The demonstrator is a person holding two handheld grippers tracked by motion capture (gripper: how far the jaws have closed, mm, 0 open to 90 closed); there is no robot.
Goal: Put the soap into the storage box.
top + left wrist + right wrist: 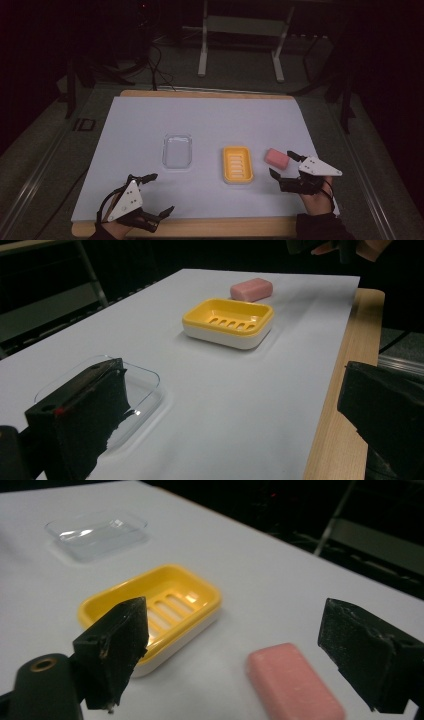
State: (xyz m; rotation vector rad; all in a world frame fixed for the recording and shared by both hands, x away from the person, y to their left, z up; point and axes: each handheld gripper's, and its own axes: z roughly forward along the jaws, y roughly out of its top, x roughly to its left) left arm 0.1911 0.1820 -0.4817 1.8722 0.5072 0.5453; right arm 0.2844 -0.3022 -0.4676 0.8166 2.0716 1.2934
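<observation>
One soap bar (295, 685) between wide right claw (250, 655) jaws

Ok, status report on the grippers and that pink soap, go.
Right gripper open, nearing pink soap, not touching. Left gripper open, idle at near edge. Yellow soap dish empty beside soap. Nothing in the way.

Both grippers (154, 194) (283, 163) low, jaws apart

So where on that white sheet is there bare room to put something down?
The whole far half of the white sheet, beyond the clear lid, is bare, and so is the left side. It is crowded at the right, where the pink soap lies between the yellow soap dish and the open right gripper.
</observation>
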